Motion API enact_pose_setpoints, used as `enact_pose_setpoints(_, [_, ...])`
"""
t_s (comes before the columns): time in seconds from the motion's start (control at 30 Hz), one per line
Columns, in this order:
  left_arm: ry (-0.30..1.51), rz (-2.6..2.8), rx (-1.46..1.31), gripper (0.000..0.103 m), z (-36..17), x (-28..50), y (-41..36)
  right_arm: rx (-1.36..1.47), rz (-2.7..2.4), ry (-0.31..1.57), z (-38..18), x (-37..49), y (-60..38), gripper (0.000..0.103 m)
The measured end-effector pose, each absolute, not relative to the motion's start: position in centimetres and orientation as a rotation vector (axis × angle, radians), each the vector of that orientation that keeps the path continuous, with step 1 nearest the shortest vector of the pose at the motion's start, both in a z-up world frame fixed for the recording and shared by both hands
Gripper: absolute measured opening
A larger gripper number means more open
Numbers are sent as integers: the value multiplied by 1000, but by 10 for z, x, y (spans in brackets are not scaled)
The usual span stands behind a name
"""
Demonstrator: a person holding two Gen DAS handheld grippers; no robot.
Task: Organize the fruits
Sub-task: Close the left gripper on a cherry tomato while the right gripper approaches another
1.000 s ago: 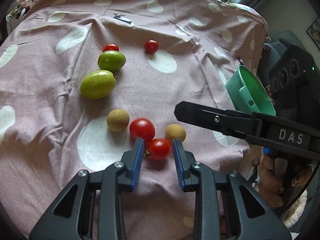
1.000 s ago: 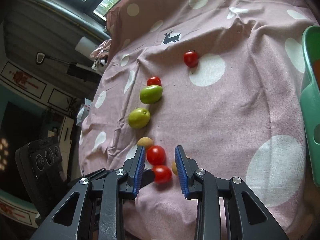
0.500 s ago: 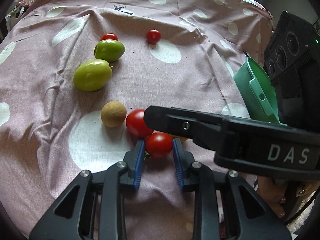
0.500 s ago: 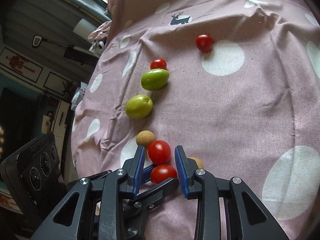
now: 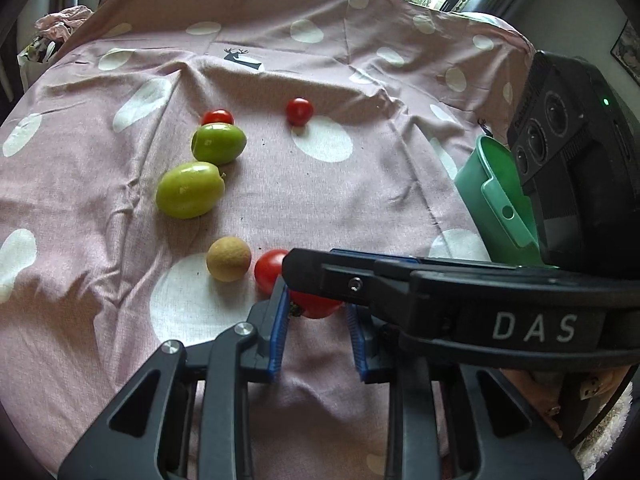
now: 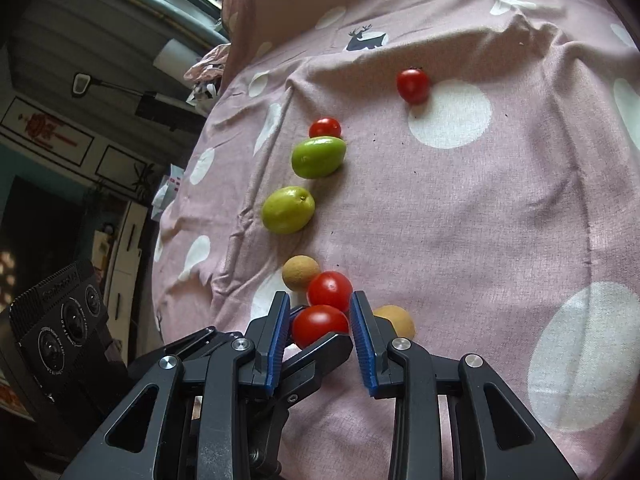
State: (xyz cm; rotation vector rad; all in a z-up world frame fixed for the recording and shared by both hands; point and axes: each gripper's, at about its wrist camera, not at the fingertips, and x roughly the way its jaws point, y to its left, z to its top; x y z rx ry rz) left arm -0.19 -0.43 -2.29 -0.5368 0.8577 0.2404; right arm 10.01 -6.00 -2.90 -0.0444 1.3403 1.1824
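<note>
Fruits lie on a pink spotted cloth (image 5: 360, 200). My left gripper (image 5: 316, 316) is shut on a small red tomato (image 5: 316, 309), its blue pads against both sides. The right gripper's finger (image 5: 380, 288) crosses just over that tomato and hides its top. In the right wrist view the same tomato (image 6: 320, 324) shows between the pads of my right gripper (image 6: 319, 300), which stands narrowly open; contact there cannot be told. A second red tomato (image 6: 330, 290) and a tan round fruit (image 6: 300, 278) lie just beyond. Another tan fruit (image 6: 394, 322) lies to the right.
Two green fruits (image 5: 190, 189) (image 5: 219, 143) lie at mid left, with a red tomato (image 5: 217, 117) behind them and another red tomato (image 5: 299, 111) farther right. A green plastic basket (image 5: 492, 208) stands at the cloth's right edge, beside the right gripper's black camera housing (image 5: 576, 160).
The right gripper has swung in from the right until its finger lies over the near tomato. My left gripper has slid forward around that tomato, and its pads now touch it.
</note>
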Motion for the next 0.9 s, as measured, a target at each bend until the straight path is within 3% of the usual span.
enact_pose_setpoints(0.9, [687,208,-404,27,24,-1,-31,47,1211,1149,18,99,-90,35])
